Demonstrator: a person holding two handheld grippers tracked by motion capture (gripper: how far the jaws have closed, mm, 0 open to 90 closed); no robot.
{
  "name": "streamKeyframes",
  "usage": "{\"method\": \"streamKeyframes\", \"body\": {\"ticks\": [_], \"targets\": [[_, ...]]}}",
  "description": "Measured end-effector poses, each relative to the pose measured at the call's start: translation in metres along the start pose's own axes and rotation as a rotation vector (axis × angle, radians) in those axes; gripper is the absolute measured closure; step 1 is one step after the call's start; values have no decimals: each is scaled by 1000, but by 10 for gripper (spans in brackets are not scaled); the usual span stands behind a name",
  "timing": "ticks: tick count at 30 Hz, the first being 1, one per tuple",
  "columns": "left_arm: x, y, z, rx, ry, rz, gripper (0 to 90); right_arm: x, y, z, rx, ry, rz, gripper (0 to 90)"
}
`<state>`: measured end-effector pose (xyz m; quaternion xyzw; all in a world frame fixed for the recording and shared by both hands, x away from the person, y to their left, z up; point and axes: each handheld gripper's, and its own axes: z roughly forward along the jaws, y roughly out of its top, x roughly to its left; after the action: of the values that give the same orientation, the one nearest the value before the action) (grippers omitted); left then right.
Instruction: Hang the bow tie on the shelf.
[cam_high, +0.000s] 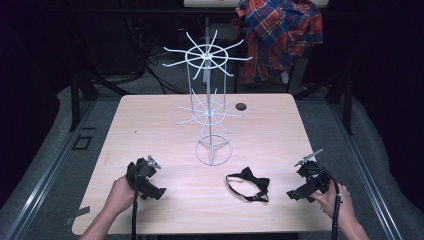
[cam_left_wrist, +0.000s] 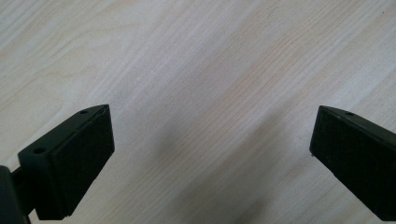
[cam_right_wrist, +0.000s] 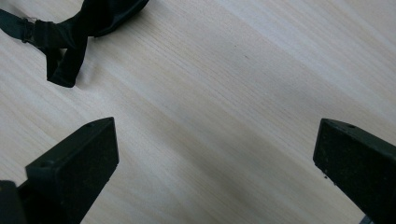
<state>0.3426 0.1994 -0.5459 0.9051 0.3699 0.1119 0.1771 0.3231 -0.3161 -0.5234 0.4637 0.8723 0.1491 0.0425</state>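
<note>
A black bow tie (cam_high: 250, 183) with its strap looped lies on the pale wooden table (cam_high: 150, 125), front centre-right. Behind it stands a white wire display rack (cam_high: 210, 100) with two tiers of radiating hooks on a ring base. My left gripper (cam_high: 152, 190) rests low at the front left, open, with bare wood between its jaws (cam_left_wrist: 212, 140). At the front right, my right gripper (cam_high: 295, 194) is open just right of the bow tie. Part of the bow tie (cam_right_wrist: 70, 28) lies at the upper left of the right gripper view, beyond the jaws.
A small dark hole (cam_high: 241, 106) sits near the table's back edge. A plaid shirt (cam_high: 280, 35) hangs behind the table. Grey floor and metal rails (cam_high: 45, 170) flank the table. Open wood lies between the grippers and the rack.
</note>
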Motion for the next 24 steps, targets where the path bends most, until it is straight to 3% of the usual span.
{"method": "streamKeyframes", "body": {"ticks": [7, 15, 24], "targets": [[-2, 1, -1, -12, -10, 11, 0, 0, 3, 4, 7, 15, -16, 0], [-1, 0, -1, -13, -5, -5, 0, 5, 15, 2, -4, 17, -35, 0], [1, -3, -3, -14, 8, -14, 0, 22, 32, -4, -41, 19, -85, 0]]}}
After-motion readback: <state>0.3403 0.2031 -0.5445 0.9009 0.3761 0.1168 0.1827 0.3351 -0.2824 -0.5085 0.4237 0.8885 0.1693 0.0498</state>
